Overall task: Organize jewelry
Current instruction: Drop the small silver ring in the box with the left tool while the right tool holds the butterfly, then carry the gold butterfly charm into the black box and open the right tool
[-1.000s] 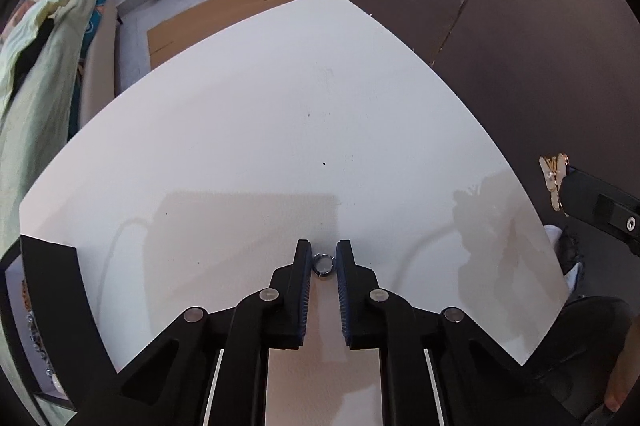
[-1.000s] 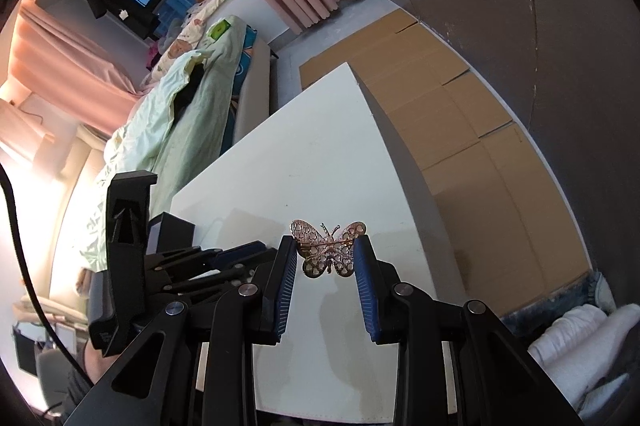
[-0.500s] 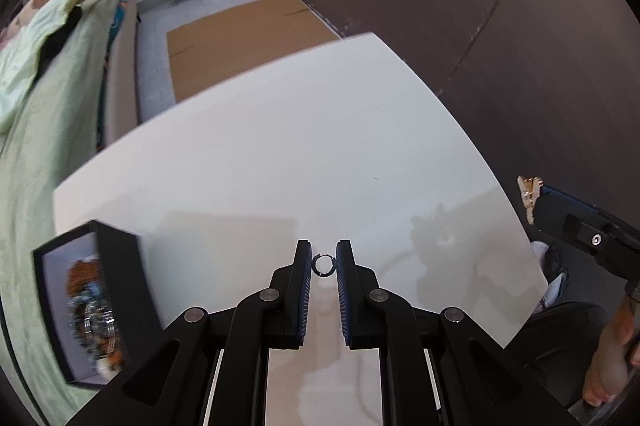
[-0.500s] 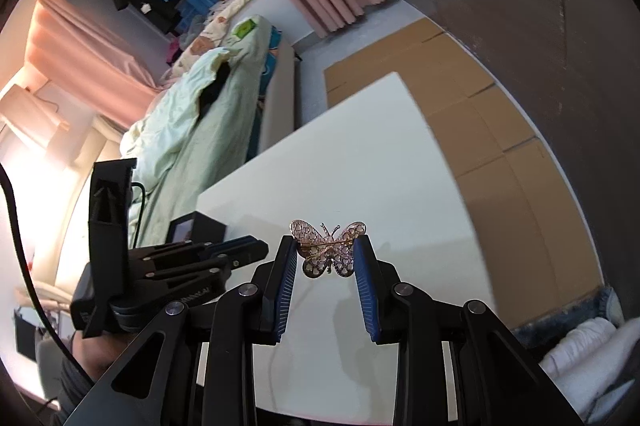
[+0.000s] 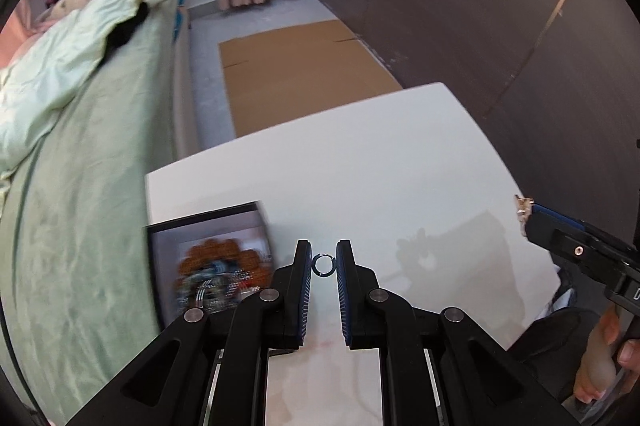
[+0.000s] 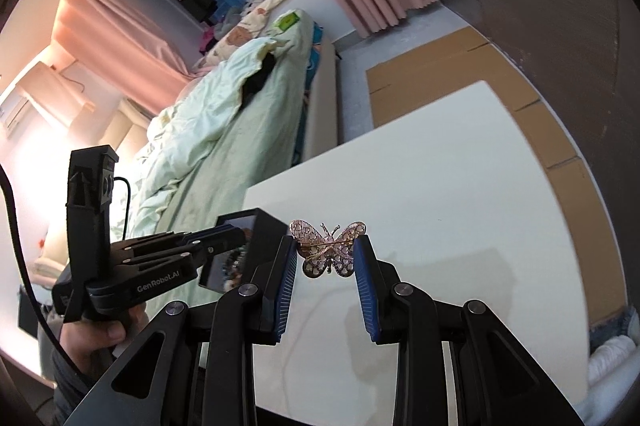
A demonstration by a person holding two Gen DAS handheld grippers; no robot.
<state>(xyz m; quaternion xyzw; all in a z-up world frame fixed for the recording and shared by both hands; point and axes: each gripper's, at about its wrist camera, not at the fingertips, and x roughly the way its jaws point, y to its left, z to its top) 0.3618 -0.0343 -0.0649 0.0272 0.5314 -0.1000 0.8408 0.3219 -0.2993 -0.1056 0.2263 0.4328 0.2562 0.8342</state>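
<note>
Both hands swung toward jewelry box (image 5: 208, 226), now in view; left gripper (image 5: 323, 264) pinches ring (image 5: 323, 266), right gripper (image 6: 327, 250) clamps butterfly brooch (image 6: 328, 250), drop-off next

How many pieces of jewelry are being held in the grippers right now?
2. A small ring is pinched in the left hand-held gripper; a gold butterfly brooch is clamped in the right hand-held gripper. The black box holds more, too blurred to count.

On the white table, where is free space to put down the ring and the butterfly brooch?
The white table is bare from the black jewelry box across to its far edge and the dark wall side. Only the corner by the bed, holding that box, is crowded.
</note>
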